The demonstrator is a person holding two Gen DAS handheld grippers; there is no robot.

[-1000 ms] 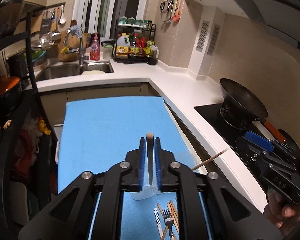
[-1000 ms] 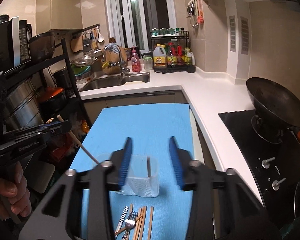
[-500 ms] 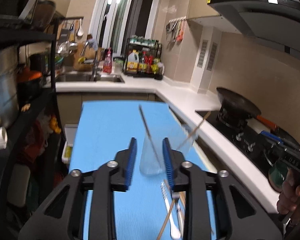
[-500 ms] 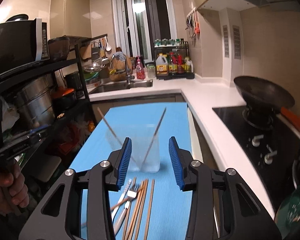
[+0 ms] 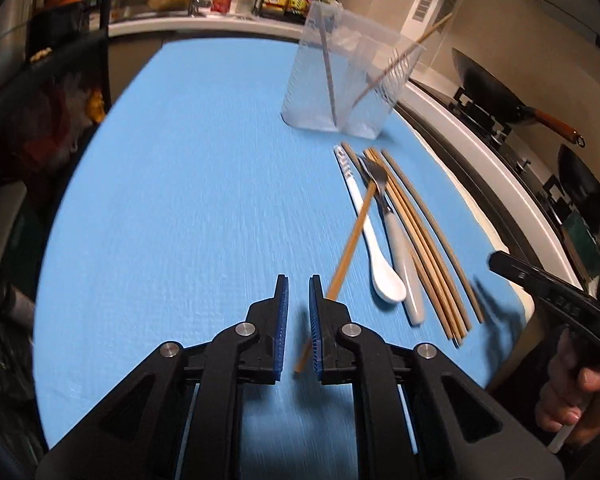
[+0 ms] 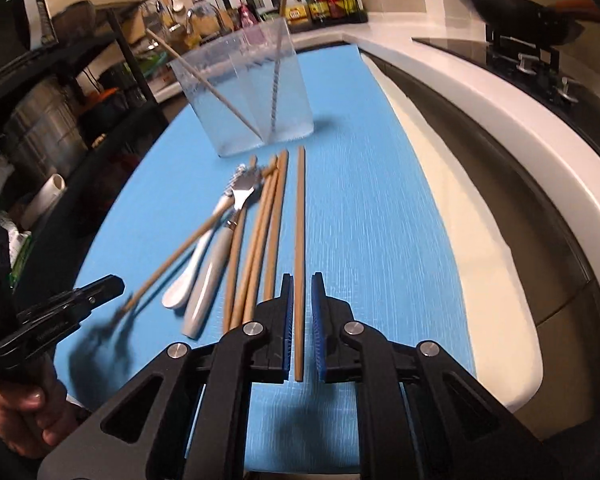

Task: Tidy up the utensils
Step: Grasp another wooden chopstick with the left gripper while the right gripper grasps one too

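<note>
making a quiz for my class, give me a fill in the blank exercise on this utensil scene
1. The clear plastic container stands on a ____ mat.
2. Inside the container lean ____ wooden chopsticks.
3. The metal fork with the pale handle lies beside a white ceramic ____.
4. A single wooden chopstick runs between the blue pads of the ____ gripper.

Missing words: blue; two; spoon; right

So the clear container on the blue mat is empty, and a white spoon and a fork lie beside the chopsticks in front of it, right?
Not empty: the clear container already holds two chopsticks, as the right wrist view shows. The rest stands: a white spoon and a fork lie beside the loose chopsticks on the blue mat.
</note>
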